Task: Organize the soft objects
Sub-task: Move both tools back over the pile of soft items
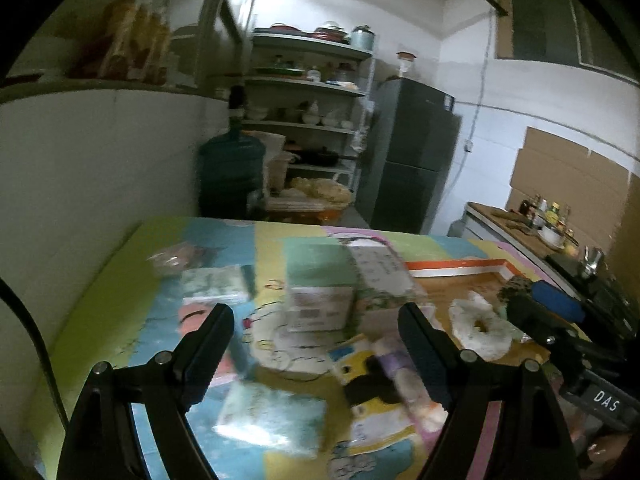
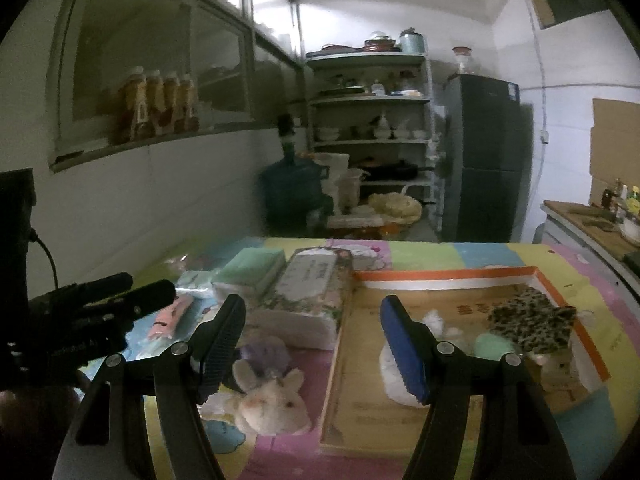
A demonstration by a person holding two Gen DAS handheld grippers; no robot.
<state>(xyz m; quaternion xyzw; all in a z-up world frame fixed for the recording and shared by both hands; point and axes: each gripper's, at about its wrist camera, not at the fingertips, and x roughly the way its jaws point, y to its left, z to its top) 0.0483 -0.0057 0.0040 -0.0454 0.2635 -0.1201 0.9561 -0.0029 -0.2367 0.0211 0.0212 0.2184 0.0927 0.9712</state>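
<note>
A white plush rabbit [image 2: 276, 400] in a purple outfit lies on the colourful mat, left of a shallow cardboard tray [image 2: 360, 412]. The tray holds a white fluffy piece [image 2: 394, 372], a mint green soft piece [image 2: 494, 346] and a leopard-print cloth [image 2: 528, 322]. My right gripper [image 2: 312, 344] is open and empty above the rabbit and the tray's left edge. My left gripper [image 1: 316, 344] is open and empty over tissue packs [image 1: 272, 416] and the rabbit [image 1: 404, 376]. The right gripper shows at the right of the left wrist view [image 1: 556, 304].
A floral tissue pack [image 2: 308, 300], a green pack [image 2: 250, 266] and small boxes [image 1: 320, 304] lie mid-table. A wall runs along the left. Beyond the table stand a water jug [image 2: 292, 192], shelves [image 2: 372, 120] and a fridge [image 2: 488, 160]. A counter [image 2: 592, 220] is at right.
</note>
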